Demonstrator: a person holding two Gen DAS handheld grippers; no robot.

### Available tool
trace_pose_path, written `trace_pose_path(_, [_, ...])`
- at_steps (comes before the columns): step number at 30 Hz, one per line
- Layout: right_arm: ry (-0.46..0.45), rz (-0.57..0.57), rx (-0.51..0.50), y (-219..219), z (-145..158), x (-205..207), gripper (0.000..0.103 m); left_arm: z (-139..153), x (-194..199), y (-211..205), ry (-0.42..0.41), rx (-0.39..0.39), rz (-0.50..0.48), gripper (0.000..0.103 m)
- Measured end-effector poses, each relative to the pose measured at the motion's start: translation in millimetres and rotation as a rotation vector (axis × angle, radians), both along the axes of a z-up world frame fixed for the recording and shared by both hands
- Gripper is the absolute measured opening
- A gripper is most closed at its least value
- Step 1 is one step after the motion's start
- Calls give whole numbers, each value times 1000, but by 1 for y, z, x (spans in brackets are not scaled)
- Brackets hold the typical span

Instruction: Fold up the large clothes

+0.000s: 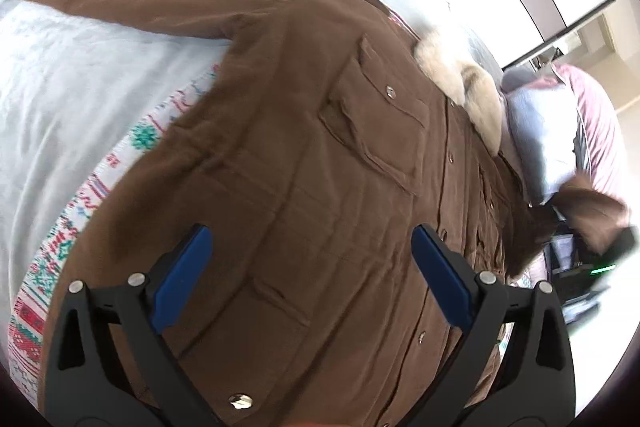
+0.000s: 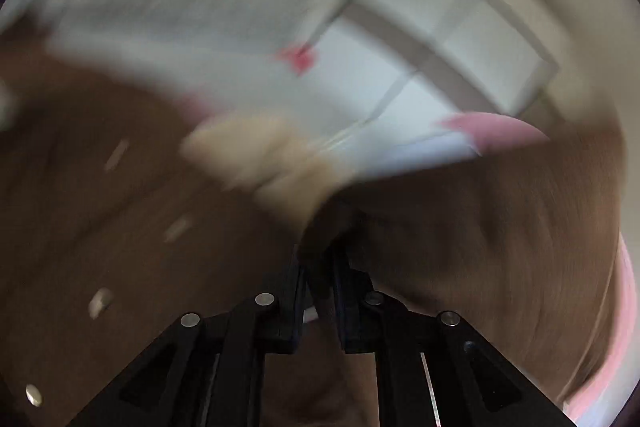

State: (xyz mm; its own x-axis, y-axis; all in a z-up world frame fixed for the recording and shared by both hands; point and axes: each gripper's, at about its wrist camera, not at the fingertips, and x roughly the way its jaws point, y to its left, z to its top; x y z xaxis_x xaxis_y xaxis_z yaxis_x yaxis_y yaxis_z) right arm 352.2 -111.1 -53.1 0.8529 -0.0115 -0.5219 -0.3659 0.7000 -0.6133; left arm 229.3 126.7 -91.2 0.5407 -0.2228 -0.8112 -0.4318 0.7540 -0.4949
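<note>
In the left wrist view, a big brown coat [image 1: 280, 131] is lying spread out on a white bedspread [image 1: 72, 83] that has a red and green pattern along its edge. The coat has a chest pocket [image 1: 376, 119] with shiny snaps and a fluffy cream collar [image 1: 460, 83]. The left gripper [image 1: 310, 267] is hanging over the coat with its blue pads wide apart, holding nothing.

The right wrist view is very blurry. The right gripper [image 2: 318, 267] is squeezing a fold of the brown coat [image 2: 460, 227] between its fingers. The cream collar [image 2: 260, 155] is showing just past them.
</note>
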Motion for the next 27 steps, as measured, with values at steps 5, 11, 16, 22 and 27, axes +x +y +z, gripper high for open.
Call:
trace_pose_path(5, [184, -21, -175, 44, -76, -11, 18, -6, -3, 14, 21, -65, 22, 100])
trace_pose_path(11, [358, -68, 297, -8, -24, -5, 41, 0, -3, 16, -6, -59, 18, 100])
trace_pose_path(16, [373, -236, 577, -74, -14, 26, 47, -3, -2, 13, 5, -58, 7, 100])
trace_pose_path(22, [491, -490, 906, -175, -71, 63, 48, -2, 0, 9, 4, -54, 1, 100])
trace_pose_path(27, [483, -507, 639, -132, -46, 80, 49, -1, 2, 4, 2, -27, -31, 100])
